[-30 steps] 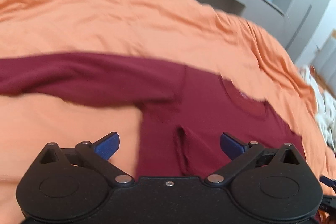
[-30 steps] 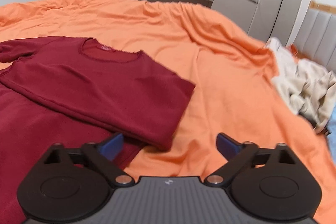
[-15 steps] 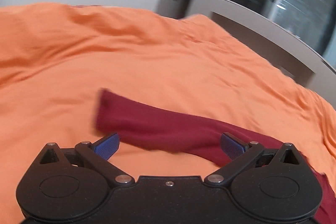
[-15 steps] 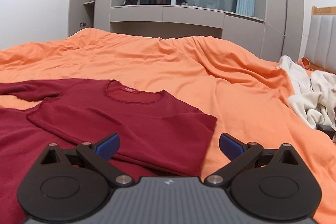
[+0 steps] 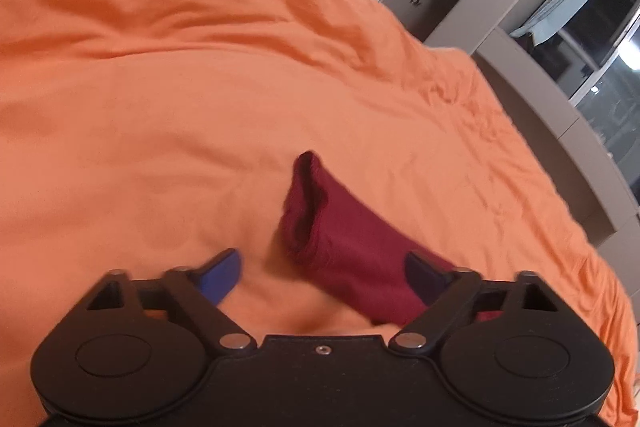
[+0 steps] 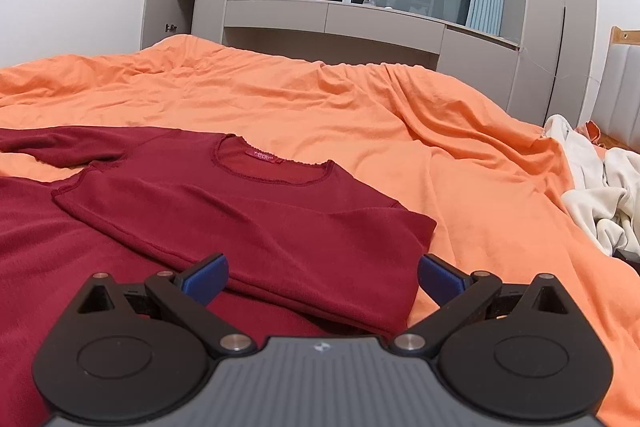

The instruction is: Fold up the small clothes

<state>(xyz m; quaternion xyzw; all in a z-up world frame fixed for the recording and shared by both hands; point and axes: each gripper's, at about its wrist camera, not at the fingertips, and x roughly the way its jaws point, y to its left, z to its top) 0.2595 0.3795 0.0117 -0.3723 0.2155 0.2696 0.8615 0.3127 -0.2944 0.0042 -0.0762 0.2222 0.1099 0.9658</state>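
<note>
A dark red long-sleeved shirt (image 6: 240,219) lies on the orange bedspread (image 6: 460,187), its right side folded over the body, neckline facing away. One sleeve (image 5: 344,247) stretches out to the left; its open cuff (image 5: 306,187) lies just ahead of my left gripper (image 5: 324,275). My left gripper is open and low over the sleeve, holding nothing. My right gripper (image 6: 322,273) is open and empty, hovering over the shirt's folded right edge.
A crumpled cream garment (image 6: 600,203) lies at the right side of the bed. Grey cabinets (image 6: 332,23) and a window with blue curtains stand behind the bed. A padded headboard (image 6: 620,99) is at the far right.
My left gripper has swung left along the sleeve, from over the shirt's body to its cuff end. My right gripper has tilted up and drawn back slightly. Both stayed open.
</note>
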